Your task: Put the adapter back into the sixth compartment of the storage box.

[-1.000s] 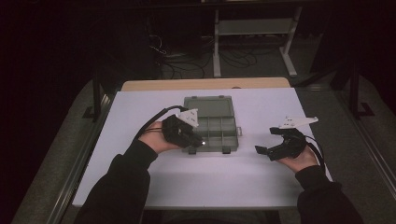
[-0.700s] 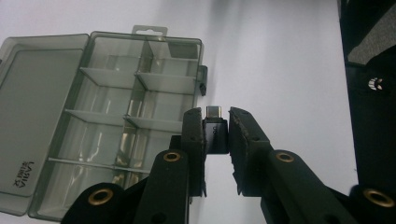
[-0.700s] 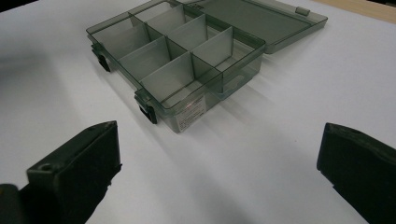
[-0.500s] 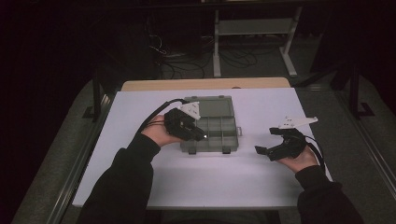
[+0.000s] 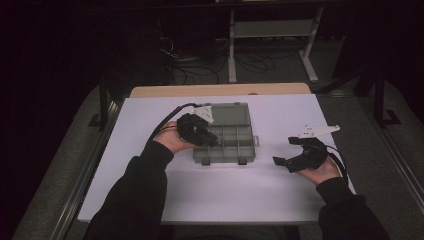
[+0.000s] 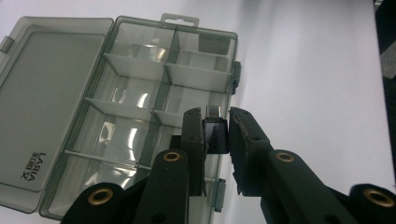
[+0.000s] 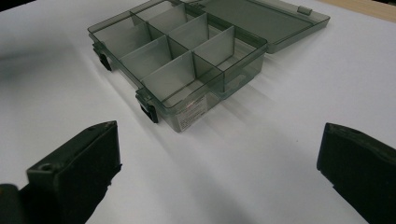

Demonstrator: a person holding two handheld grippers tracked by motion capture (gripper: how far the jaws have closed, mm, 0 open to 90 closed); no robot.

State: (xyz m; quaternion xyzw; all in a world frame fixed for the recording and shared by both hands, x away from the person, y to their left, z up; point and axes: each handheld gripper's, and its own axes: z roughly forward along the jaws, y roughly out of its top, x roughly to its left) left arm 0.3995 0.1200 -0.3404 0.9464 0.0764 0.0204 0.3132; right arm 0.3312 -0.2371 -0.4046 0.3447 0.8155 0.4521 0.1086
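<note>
Black sleeves; black claws with brass-ringed screw holes, trailing black cables.

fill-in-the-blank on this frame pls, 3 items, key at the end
1. The lid of the compartment box is ____.
2. The left gripper is shut on a small black ____.
3. The right gripper, beside the box on the white table, has its fingers ____.

Missing words: open; adapter; open

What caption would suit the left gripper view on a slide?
Left gripper holding a small black adapter above an open, clear compartment box on a white table.
</note>
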